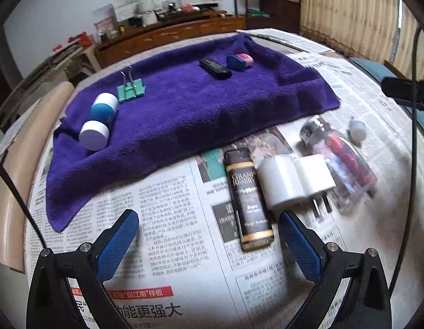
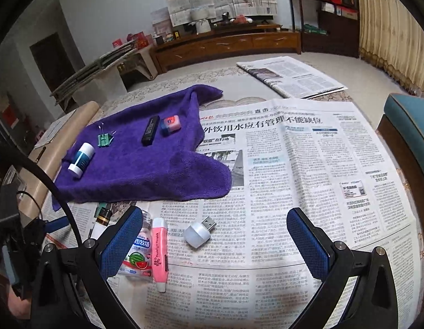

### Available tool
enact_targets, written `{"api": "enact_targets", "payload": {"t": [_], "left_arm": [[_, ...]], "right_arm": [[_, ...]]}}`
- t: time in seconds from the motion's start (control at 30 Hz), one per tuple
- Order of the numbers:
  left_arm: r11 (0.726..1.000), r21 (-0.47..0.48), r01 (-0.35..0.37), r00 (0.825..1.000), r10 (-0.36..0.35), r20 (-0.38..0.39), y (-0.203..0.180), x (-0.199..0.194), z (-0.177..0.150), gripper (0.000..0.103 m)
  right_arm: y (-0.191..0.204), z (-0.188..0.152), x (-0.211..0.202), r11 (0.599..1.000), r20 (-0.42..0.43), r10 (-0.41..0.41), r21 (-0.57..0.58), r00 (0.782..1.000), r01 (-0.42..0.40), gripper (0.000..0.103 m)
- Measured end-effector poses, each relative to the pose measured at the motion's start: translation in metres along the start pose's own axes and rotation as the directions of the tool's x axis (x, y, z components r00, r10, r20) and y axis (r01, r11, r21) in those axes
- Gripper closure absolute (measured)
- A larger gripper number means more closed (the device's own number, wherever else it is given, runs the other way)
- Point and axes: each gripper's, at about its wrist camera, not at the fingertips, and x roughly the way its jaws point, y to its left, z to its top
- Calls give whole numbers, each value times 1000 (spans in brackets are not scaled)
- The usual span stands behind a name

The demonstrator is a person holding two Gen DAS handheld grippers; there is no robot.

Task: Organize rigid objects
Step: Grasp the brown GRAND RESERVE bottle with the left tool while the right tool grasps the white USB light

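both claws [image 1: 209,242] [image 2: 214,244] spread wide — only the right view shows the pink highlighter [image 2: 160,252].

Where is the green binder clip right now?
The green binder clip sits on the purple towel, toward its left far part in both views, right beside the blue-and-white tube and well left of the black stick.

Fluffy matt cloth towel [image 1: 184,115] — printed paper newspaper [image 1: 162,233] — glossy white plastic plug [image 1: 297,181].
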Motion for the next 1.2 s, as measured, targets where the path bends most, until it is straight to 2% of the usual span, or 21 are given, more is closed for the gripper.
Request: {"api": "enact_targets", "payload": {"t": [0.23,0.33,0.43,0.47,0.5,0.63,0.67,0.7,0.9,1.03,1.2], "left_arm": [[995,-11,-98,995,99,25,4,-1,4,0],[996,-25,-81,996,82,42,4,0,4,1],[998,-63,9,999,-7,39,6,4,8,23],[998,-65,26,999,-24,39,5,5,9,34],[997,-63,41,998,-38,43,3,5,10,43],[995,-57,81,995,-77,69,-2,4,7,64],[994,-53,92,994,-88,71,-3,3,7,76],[994,-55,97,993,-93,70,-2,2,7,80],[989,-99,111,992,-104,72,10,-2,3,80],[991,-99,87,994,-80,69,17,-9,1,80],[990,-106,90,994,-84,64,24,-14,-5,80]], "right_arm": [[-3,1,-6,1000,11,0,3,1000,0,0],[-4,0,-8,1000,8,3,3,1000,-3,0],[-3,-1,-8,1000,2,7,2,1000,-7,0],[-3,-1,-8,1000,1,9,-1,1000,-9,0],[-2,-1,-7,1000,-1,9,-3,1000,-9,0],[-2,-3,-3,1000,-24,8,-8,1000,-9,0],[-2,-4,-2,1000,-29,6,-9,1000,-6,0],[-4,-4,0,1000,-37,4,-11,999,-5,0],[-15,-6,0,1000,-43,-8,11,999,9,0],[-21,-6,-1,1000,-48,-23,10,999,24,0],[-20,-13,8,998,-73,-54,-41,996,51,2]]}}
